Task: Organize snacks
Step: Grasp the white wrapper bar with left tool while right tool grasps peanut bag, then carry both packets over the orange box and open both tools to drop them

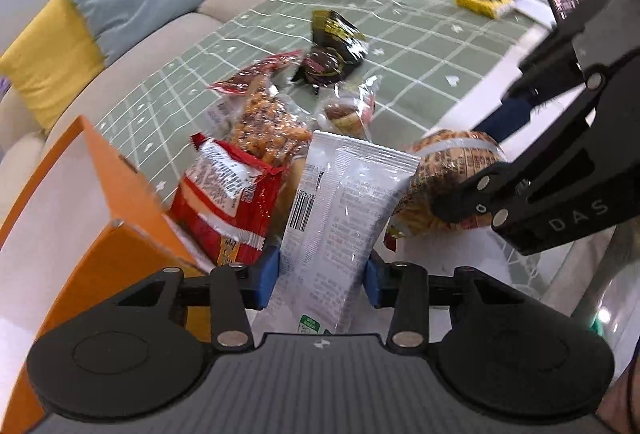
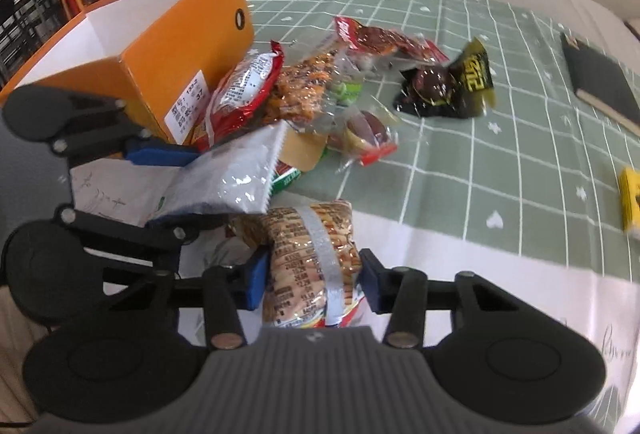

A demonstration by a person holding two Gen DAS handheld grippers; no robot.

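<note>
left claw (image 1: pixel 322 276) clamps silver-white packet (image 1: pixel 344 194), just right of orange box (image 1: pixel 120 202) | right claw (image 2: pixel 312 280) clamps peanut bag (image 2: pixel 310 246), beside it | lift each clear of snack pile (image 2: pixel 320 94) ahead; carry left over box wall | packets crinkly, may slip

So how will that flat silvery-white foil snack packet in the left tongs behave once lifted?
The flat silvery-white foil snack packet probably flops beyond the left tongs, since only its lower end is pinched. Glossy film suggests it may slip. It looks thin, so likely light.
</note>
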